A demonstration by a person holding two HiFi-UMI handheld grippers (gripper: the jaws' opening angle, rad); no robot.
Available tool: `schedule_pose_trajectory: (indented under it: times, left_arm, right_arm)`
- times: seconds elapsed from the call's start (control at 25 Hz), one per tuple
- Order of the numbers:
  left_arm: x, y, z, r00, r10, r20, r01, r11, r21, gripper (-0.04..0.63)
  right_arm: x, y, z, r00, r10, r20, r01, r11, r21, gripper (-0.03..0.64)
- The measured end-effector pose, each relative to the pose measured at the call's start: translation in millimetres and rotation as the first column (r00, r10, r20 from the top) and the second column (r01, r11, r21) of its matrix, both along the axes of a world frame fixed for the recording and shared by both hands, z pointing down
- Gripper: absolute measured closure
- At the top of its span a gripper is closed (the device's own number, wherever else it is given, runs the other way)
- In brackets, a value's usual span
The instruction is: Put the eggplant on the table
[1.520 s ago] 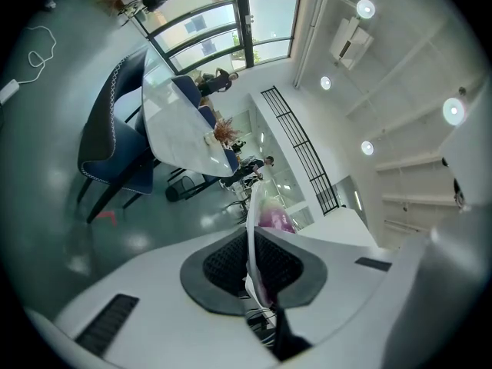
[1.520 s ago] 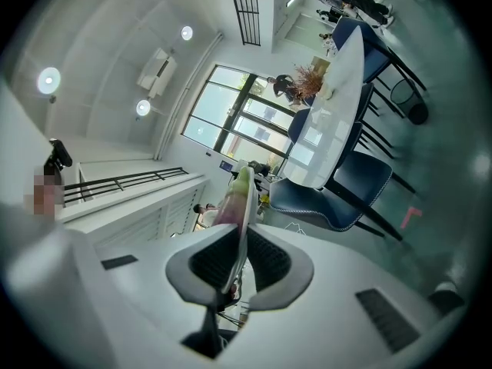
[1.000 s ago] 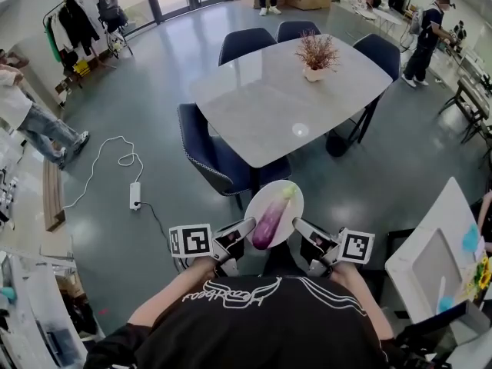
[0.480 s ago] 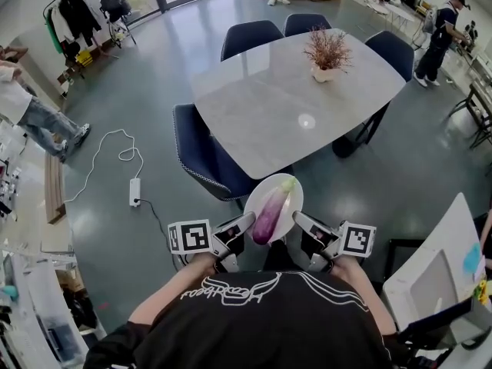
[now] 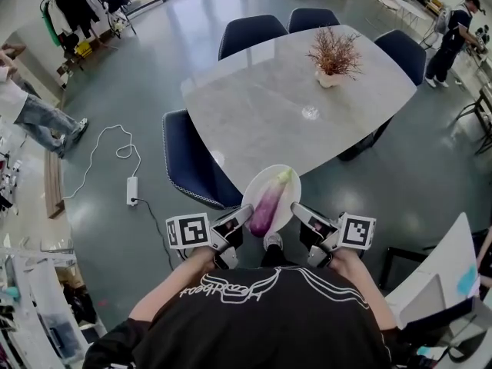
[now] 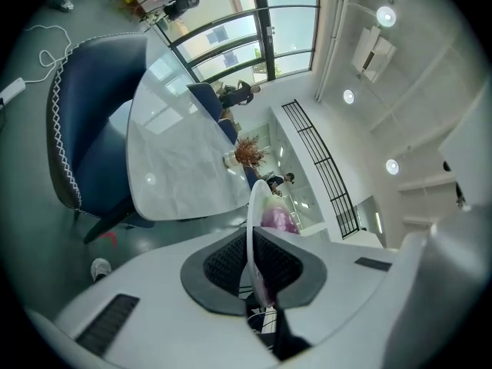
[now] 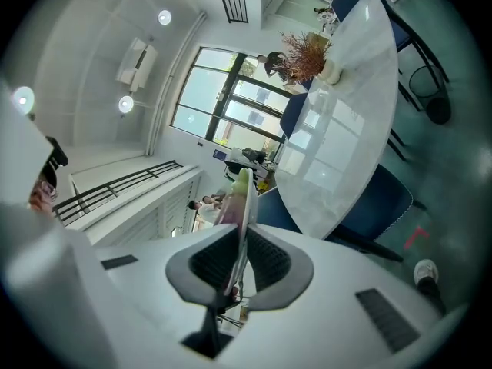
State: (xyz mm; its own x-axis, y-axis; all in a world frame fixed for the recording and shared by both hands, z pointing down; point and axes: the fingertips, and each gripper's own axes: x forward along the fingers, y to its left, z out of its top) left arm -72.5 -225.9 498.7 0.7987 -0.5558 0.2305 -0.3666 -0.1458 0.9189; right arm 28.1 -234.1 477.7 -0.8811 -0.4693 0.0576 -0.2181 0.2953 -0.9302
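Resting on white plate point(image 5: 291, 197) clenched by left gripper point(image 5: 246, 211) and right gripper point(image 5: 295, 208): purple eggplant point(image 5: 269, 204), green-tipped.

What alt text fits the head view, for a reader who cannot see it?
Seen from above, a person's left gripper and right gripper clamp opposite rims of a white plate carrying a purple eggplant, near a grey table with blue chairs.

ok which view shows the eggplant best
Head view: the eggplant lies whole, seen from above, on the white plate. Each gripper view sees the plate edge-on, so only a strip shows past its rim: a purple patch in the left, the green stem end and some purple in the right.
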Motion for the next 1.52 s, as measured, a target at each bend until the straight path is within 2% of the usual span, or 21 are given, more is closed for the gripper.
schedule_pose_trajectory:
  times: [0.28,0.64,0.84,1.36,1.52]
  left_arm:
    - [11,-49,1,1.0,-0.022,0.013,0.023,0.999,-0.028,0.565]
    - [5,-105,13,0.997,-0.066,0.033,0.068,0.996,-0.063,0.565]
    - [14,-165,18,0.995,-0.09,0.033,0.092,0.993,-0.071,0.565]
    - [13,-177,30,0.992,-0.105,0.07,0.11,0.992,-0.067,0.565]
    - [25,-216,39,0.989,-0.118,0.093,0.126,0.989,-0.076,0.565]
  right_arm:
    - [12,-51,4,1.0,-0.004,-0.006,0.004,0.999,-0.035,0.578]
    - [4,-111,16,0.999,-0.034,-0.002,0.033,0.997,-0.063,0.578]
    - [15,-173,24,0.999,-0.039,-0.027,0.037,0.996,-0.076,0.578]
    - [14,-187,39,0.998,-0.023,-0.064,0.018,0.997,-0.072,0.578]
    - [23,-230,46,0.997,-0.043,-0.066,0.039,0.997,-0.067,0.578]
